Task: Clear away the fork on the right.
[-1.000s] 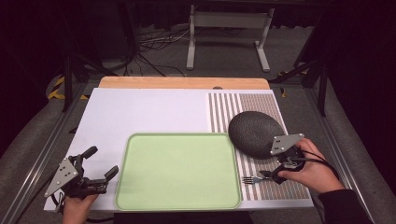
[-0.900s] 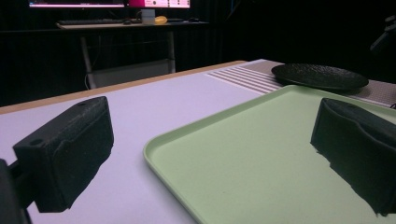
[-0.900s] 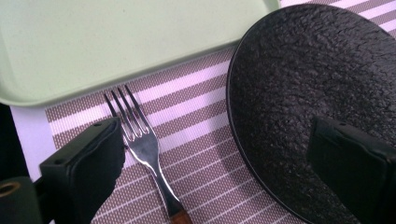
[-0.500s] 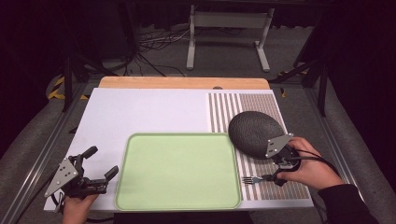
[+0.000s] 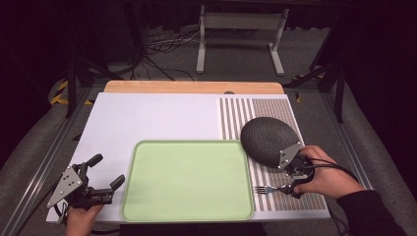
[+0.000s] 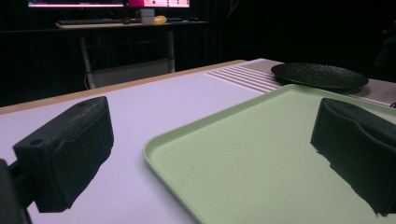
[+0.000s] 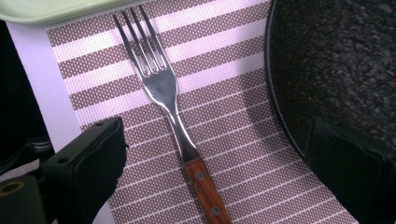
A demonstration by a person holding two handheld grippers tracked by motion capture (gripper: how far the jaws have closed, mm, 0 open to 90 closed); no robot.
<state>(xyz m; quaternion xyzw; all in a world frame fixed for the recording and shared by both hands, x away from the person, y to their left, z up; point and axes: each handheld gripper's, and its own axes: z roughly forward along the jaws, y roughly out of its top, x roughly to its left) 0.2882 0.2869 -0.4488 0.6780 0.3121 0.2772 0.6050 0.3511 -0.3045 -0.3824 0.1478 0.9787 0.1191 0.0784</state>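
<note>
A fork (image 5: 265, 189) (image 7: 163, 88) with a wooden handle lies on the striped placemat (image 5: 255, 113) (image 7: 243, 60), its tines pointing at the green tray (image 5: 187, 179). My right gripper (image 5: 288, 184) (image 7: 217, 140) is open and low over the mat, with one jaw on each side of the fork's handle and not touching it. A dark textured plate (image 5: 268, 139) (image 7: 336, 60) lies just beyond its right jaw. At the table's near left my left gripper (image 5: 109, 169) (image 6: 210, 140) is open and holds nothing, its jaws spanning the tray's near left corner (image 6: 187, 154).
A white mat (image 5: 157, 118) covers the table, with a wooden strip (image 5: 192, 87) along the far edge. The plate (image 6: 317, 74) lies past the tray's far corner. Stand legs and cables sit on the floor behind the table.
My right gripper has shifted slightly left and down, closing in over the fork's handle. The left gripper, tray, plate and fork have stayed put.
</note>
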